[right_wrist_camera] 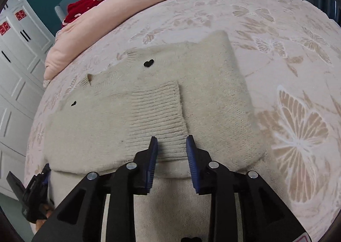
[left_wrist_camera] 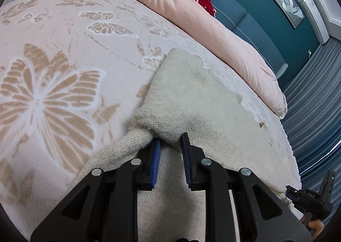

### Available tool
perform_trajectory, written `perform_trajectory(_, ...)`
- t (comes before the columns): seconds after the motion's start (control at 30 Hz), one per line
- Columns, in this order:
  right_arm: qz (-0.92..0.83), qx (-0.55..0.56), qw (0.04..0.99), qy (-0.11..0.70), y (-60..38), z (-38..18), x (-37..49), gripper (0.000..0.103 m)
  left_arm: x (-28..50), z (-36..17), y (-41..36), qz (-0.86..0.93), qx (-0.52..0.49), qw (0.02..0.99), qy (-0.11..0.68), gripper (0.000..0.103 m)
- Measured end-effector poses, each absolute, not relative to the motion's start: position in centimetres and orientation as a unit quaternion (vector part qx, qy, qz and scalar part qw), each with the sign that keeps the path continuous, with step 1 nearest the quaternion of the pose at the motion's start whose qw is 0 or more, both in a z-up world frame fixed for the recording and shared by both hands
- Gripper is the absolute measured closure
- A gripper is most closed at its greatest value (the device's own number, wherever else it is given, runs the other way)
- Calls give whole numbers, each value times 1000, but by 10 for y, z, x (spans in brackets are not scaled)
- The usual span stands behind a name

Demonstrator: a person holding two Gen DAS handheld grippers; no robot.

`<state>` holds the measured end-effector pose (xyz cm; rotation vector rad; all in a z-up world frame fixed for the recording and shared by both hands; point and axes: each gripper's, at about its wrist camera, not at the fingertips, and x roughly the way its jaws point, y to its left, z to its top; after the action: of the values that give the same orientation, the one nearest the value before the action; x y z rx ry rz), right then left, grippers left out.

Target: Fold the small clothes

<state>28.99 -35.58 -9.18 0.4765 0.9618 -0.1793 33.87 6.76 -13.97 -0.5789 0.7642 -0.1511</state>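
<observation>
A cream knitted sweater (right_wrist_camera: 204, 84) with small black hearts lies on the bed, one ribbed sleeve cuff (right_wrist_camera: 157, 114) folded across its body. My right gripper (right_wrist_camera: 171, 140) is open, its blue-padded fingers just above the cuff's near edge. In the left wrist view the sweater (left_wrist_camera: 191, 97) lies ahead, and my left gripper (left_wrist_camera: 170, 138) is open with its fingers either side of a bunched fold of knit. The right gripper also shows in the left wrist view (left_wrist_camera: 307, 197) at the lower right, and the left gripper shows in the right wrist view (right_wrist_camera: 32, 195) at the lower left.
The bed has a pink blanket with butterfly patterns (left_wrist_camera: 53, 97). A pink duvet (right_wrist_camera: 132, 3) is rolled along the far side, with a red garment (right_wrist_camera: 83, 7) beyond it. A teal headboard (left_wrist_camera: 245, 14), white wardrobe doors (right_wrist_camera: 19, 50) and grey curtains (left_wrist_camera: 309, 101) surround the bed.
</observation>
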Motion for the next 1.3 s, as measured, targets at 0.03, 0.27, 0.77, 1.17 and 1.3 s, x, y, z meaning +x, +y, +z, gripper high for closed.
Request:
perform_trajectory(0.03,-93,222,856,458,-356,-92,291,44,339,-140,67,-71,-275,885,369,83)
perform_trajectory(0.27,-49,205,868,450,-331,-85,307,94,340,-139,64,-64,-262,888,373,83)
perform_trajectory(0.77,-94,156,857,482,-329,-108,300,91,342,-136,61,-59,-249,888,383,83)
perform_trajectory(1.17,-139,193,855,461,-356,-50,98,36,230,-86,111,-81,-129,853,500,13)
perform_trajectory(1.3,-128,261,816,499,-361,-84,9,35,157,-107,150,-81,-169,812,552,12)
